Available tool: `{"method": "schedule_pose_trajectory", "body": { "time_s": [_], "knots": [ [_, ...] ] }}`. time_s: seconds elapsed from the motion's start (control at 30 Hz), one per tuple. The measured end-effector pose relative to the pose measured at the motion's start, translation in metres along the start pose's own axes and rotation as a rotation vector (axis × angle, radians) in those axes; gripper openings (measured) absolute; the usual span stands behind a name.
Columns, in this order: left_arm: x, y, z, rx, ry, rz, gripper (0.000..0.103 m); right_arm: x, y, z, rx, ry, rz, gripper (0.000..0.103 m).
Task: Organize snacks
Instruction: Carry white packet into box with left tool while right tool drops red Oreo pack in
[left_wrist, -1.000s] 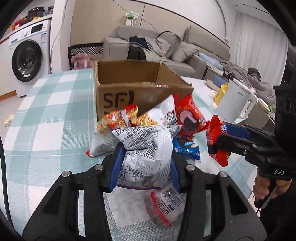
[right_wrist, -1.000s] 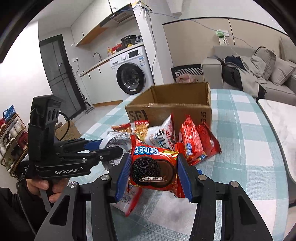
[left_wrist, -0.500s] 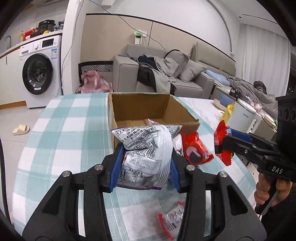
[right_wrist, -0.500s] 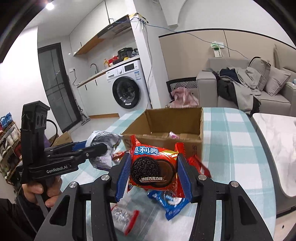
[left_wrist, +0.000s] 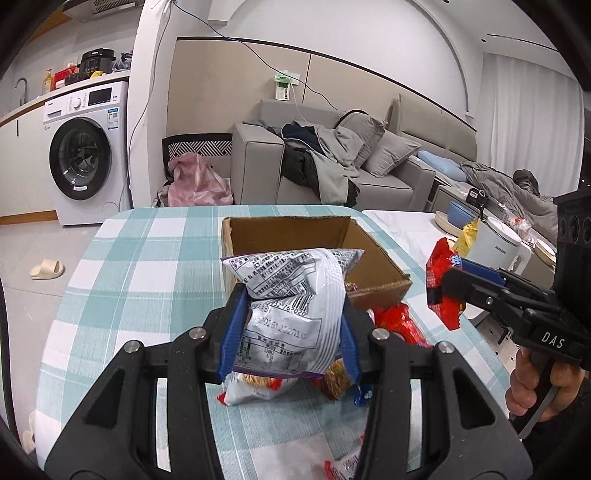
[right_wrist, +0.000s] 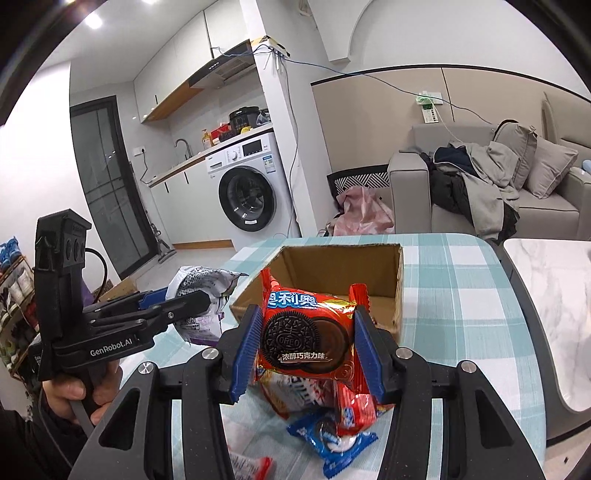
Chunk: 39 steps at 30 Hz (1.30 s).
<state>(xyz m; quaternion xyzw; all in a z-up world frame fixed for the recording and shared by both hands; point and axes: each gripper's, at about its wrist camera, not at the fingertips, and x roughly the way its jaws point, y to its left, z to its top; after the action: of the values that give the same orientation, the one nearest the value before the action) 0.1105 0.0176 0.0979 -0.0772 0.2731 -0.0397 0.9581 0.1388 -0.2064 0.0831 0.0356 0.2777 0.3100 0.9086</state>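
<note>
My left gripper (left_wrist: 290, 332) is shut on a silver-white snack bag (left_wrist: 291, 302) and holds it in the air just before the open cardboard box (left_wrist: 380, 266). My right gripper (right_wrist: 306, 343) is shut on a red Oreo packet (right_wrist: 308, 332), lifted in front of the same cardboard box (right_wrist: 399, 291). Each gripper shows in the other's view: the right gripper (left_wrist: 443, 288) with its red packet at the right edge, the left gripper (right_wrist: 201, 299) with the silver bag at the left. A few small wrapped items lie on the box floor.
Loose snack packets lie on the checked tablecloth (left_wrist: 140, 280) under the grippers: red packets (left_wrist: 402, 325), a blue Oreo packet (right_wrist: 328, 439), a small red-and-white sachet (right_wrist: 255, 463). A white kettle (left_wrist: 495, 243) stands on a side table at the right. Sofa and washing machine lie beyond.
Both grippers have risen with their packets off the pile, and the box's inside has come into view. The loose packets now lie lower in both views.
</note>
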Motion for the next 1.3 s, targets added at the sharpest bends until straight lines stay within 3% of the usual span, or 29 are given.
{"method": "schedule_pose_trajectory", "body": {
  "time_s": [0.73,1.3],
  "knots": [
    [0.069,0.009,0.038,0.018,0.007,0.044,0.042,0.045,-0.020,0.042,0.018,-0.004,-0.010,0.050],
    [0.123,0.014,0.049,0.032,0.044,0.055,0.042,0.078,-0.039,0.051,0.060,0.007,-0.016,0.050]
  ]
}}
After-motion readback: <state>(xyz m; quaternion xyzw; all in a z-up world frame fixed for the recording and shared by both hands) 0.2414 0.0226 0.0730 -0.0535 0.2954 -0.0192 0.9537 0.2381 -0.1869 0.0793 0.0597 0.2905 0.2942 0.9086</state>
